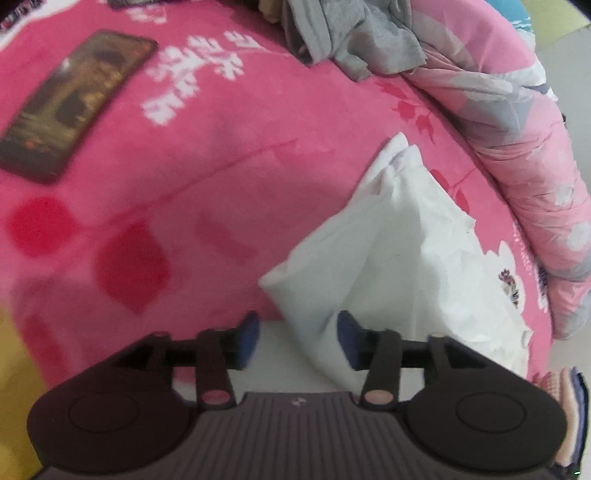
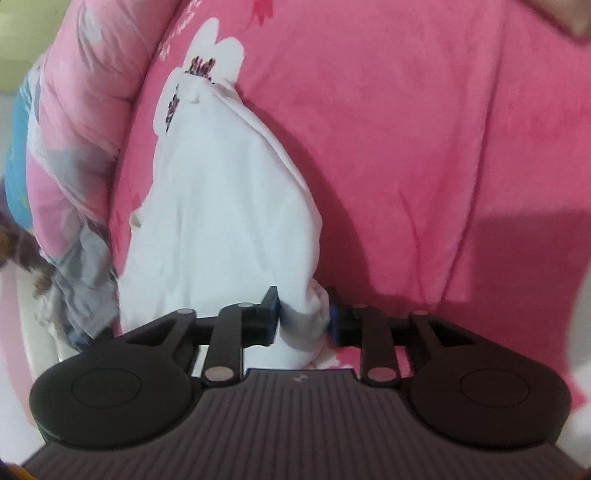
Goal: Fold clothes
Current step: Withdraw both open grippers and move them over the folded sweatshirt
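A white garment (image 1: 399,258) is seen lying bunched on a pink blanket (image 1: 258,155) that covers the bed, close to the blanket's near edge and just beside a rolled pink quilt (image 1: 532,177) running along one side. In the left wrist view the left gripper (image 1: 295,338) is held above the near end of the garment with its jaws partly apart; a fold of the white cloth rises between the blue pads (image 1: 349,334), and the pads are not seen pressing on it. In the right wrist view the right gripper (image 2: 303,314) is set at the near end of the same garment (image 2: 221,206), its jaws narrow, with a bunch of white cloth filling the gap between the two pads and touching both. The garment stretches away from this gripper toward a white flower print on the blanket (image 2: 406,147). Farther off in the left wrist view, a dark phone (image 1: 74,103) is seen lying flat on the blanket toward its far left part, and a grey garment (image 1: 343,33) is heaped at the far edge beside the quilt
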`<state>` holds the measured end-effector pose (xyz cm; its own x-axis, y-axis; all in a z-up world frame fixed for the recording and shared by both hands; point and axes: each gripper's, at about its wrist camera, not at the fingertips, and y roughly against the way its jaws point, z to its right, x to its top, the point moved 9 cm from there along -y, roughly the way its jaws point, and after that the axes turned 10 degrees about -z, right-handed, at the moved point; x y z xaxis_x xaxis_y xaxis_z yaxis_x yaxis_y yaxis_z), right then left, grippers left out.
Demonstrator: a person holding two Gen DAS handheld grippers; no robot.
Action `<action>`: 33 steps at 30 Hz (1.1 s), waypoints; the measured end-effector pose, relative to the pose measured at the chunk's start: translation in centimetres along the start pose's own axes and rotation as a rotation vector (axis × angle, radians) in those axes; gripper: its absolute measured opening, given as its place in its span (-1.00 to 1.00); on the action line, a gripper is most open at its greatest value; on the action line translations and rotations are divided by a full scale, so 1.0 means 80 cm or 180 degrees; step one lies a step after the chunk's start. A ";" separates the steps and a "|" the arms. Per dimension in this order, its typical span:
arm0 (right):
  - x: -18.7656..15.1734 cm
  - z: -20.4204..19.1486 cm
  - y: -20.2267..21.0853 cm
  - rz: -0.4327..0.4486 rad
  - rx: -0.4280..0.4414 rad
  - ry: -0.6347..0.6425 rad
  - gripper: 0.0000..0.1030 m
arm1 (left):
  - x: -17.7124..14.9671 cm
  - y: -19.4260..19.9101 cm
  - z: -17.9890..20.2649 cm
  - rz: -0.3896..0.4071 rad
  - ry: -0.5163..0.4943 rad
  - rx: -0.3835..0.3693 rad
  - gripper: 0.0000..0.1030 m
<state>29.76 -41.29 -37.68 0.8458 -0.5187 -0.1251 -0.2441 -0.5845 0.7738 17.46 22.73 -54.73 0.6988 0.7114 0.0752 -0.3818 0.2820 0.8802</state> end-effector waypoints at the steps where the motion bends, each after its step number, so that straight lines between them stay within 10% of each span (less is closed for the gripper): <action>1: -0.001 0.000 0.007 0.0000 -0.0043 0.0022 -0.37 | -0.001 0.009 -0.001 0.0009 -0.0022 0.0018 -0.04; 10: 0.010 -0.037 0.074 0.0136 -0.0224 0.0455 -0.35 | 0.038 0.110 0.017 0.0216 -0.0557 0.0152 0.01; 23: 0.106 -0.217 0.143 0.0499 0.0329 0.1371 -0.35 | 0.176 0.257 0.073 0.0994 -0.0939 0.0241 0.06; 33: 0.164 -0.373 0.107 0.0630 0.0656 0.2067 -0.35 | 0.227 0.193 0.122 0.0935 -0.1104 0.0056 0.11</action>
<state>52.89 -34.46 -14.19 0.8726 -0.1879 0.4509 -0.4528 -0.6572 0.6025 30.15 33.70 -35.20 0.7248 0.5012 0.4728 -0.5859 0.0872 0.8057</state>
